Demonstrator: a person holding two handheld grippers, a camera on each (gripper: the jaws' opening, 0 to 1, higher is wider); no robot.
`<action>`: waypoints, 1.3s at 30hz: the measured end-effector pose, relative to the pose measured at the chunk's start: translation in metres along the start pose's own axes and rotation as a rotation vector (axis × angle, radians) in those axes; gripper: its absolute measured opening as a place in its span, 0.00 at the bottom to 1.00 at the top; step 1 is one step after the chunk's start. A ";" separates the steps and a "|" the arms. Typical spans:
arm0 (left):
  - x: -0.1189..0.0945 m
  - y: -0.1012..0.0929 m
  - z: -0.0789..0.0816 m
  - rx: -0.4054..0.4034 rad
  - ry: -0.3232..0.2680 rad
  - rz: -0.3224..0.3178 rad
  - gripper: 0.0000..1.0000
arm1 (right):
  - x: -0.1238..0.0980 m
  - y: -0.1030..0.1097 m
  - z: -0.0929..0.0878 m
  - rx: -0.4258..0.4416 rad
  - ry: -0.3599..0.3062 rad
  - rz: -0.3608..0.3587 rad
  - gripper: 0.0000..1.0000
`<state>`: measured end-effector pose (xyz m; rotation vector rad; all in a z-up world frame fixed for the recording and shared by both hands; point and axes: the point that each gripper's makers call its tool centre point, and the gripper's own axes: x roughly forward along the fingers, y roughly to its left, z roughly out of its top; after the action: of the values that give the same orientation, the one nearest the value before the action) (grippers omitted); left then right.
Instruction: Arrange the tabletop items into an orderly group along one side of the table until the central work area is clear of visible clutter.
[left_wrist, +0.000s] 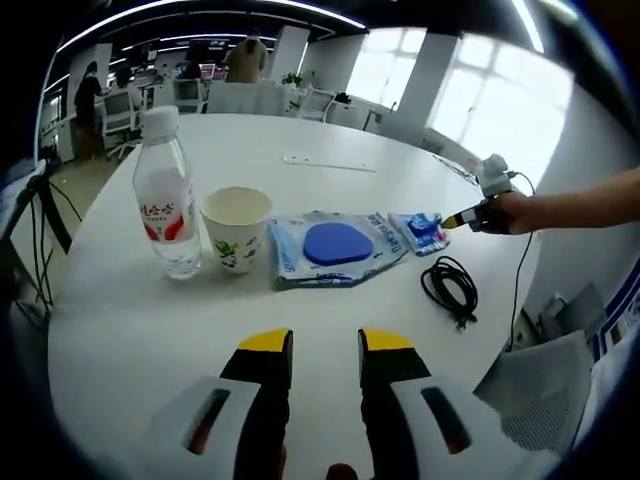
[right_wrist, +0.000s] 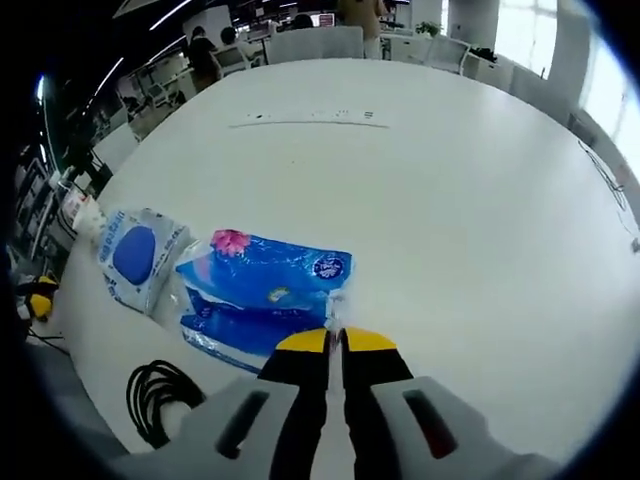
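My right gripper (right_wrist: 335, 340) pinches the blue tissue pack (right_wrist: 265, 295) at its edge, left gripper (left_wrist: 325, 345) spread and idle; wipes pouch (left_wrist: 335, 247), paper cup (left_wrist: 236, 228), water bottle (left_wrist: 166, 195) already lined up, black cable (left_wrist: 450, 287) left loose

Your left gripper view looks across the round white table (left_wrist: 330, 330) from its near edge, set back from the bottle (left_wrist: 166, 195), cup (left_wrist: 236, 228) and blue pouch (left_wrist: 335, 247), facing distant desks and bright windows. Your right gripper view sits low and close over the tissue pack (right_wrist: 262, 295), pointing along the tabletop toward the same office. Both views share the pouch (right_wrist: 135, 255), the tissue pack (left_wrist: 421, 230) and the black cable (left_wrist: 450, 287) (right_wrist: 155, 395).
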<state>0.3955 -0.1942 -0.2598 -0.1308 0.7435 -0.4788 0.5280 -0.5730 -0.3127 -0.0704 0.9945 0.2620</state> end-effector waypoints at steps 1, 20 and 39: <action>-0.002 0.001 0.000 -0.006 -0.003 0.003 0.24 | -0.001 0.001 0.000 -0.003 0.000 0.005 0.03; -0.020 -0.005 0.000 -0.012 -0.039 0.015 0.25 | -0.030 0.007 -0.020 -0.015 -0.045 0.035 0.10; -0.033 -0.007 -0.006 -0.006 -0.054 0.018 0.29 | -0.043 0.064 -0.048 0.040 -0.098 0.132 0.13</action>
<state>0.3679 -0.1851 -0.2413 -0.1421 0.6929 -0.4538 0.4506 -0.5275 -0.2987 0.0445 0.9079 0.3631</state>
